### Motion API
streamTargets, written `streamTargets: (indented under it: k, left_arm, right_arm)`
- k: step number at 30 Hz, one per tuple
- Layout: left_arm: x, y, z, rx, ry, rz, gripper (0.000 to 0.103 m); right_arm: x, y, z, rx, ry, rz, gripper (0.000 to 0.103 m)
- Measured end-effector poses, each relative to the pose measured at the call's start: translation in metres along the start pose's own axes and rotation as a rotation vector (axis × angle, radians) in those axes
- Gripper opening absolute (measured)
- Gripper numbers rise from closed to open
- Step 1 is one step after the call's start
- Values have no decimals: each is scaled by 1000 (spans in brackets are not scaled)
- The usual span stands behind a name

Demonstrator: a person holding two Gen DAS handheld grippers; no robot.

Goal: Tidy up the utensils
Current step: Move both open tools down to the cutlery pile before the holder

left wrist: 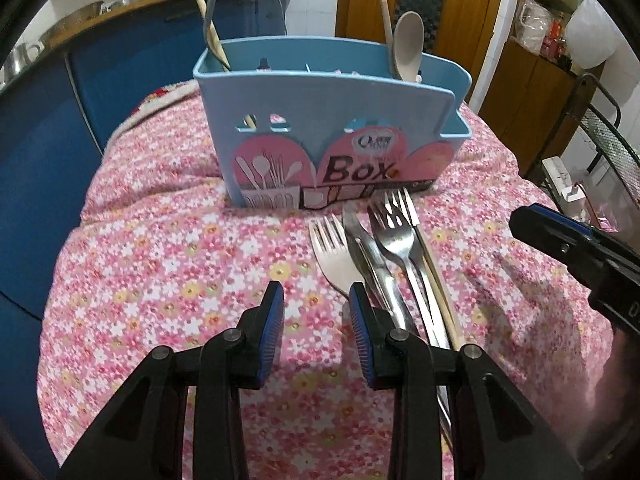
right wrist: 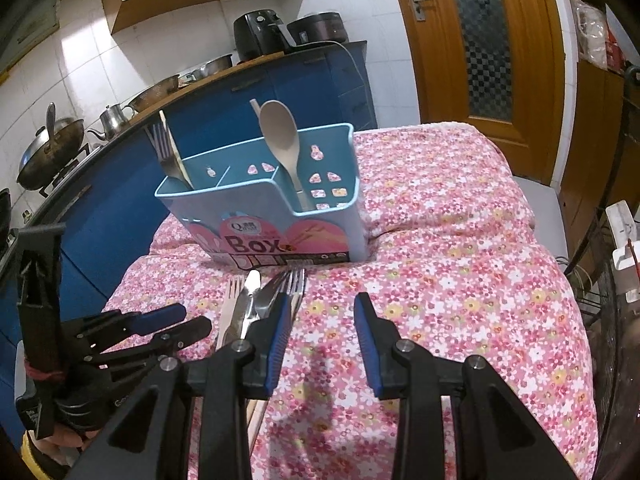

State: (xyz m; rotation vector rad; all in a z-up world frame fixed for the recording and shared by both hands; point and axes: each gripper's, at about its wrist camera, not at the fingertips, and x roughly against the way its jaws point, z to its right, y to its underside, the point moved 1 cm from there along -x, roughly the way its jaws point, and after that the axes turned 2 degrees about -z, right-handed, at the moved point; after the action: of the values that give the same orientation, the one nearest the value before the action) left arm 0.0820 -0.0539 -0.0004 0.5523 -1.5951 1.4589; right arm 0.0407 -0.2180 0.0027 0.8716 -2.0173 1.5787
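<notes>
A blue utensil box (left wrist: 320,136) marked "Box" stands on the floral cloth; it also shows in the right wrist view (right wrist: 260,216). A beige spoon (left wrist: 408,46) stands in its right compartment, and a fork (right wrist: 162,152) and a wooden stick (left wrist: 206,16) stand at its left end. In front of it lie a beige fork (left wrist: 332,248), a steel knife (left wrist: 364,252), steel forks (left wrist: 394,236) and chopsticks (left wrist: 438,284). My left gripper (left wrist: 316,300) is open and empty, just left of the pile. My right gripper (right wrist: 322,312) is open and empty, just right of the pile (right wrist: 256,300).
The table's pink floral cloth (right wrist: 440,240) drops off at the left and right edges. A blue kitchen counter (right wrist: 120,184) with pots stands behind on the left. A wooden door (right wrist: 480,40) is at the back, and a metal rack (left wrist: 600,128) is on the right.
</notes>
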Motion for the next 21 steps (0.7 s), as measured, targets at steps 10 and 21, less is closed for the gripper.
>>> streamTargets:
  k: [10,21]
  left_arm:
    - [0,9,13,-14,54,-47,35]
    - [-18,-1,7,29,43,-84,35]
  right_arm:
    - [1,2,6,-1,-6,-2,36]
    - [1,3,11,-14,-35,-11,36]
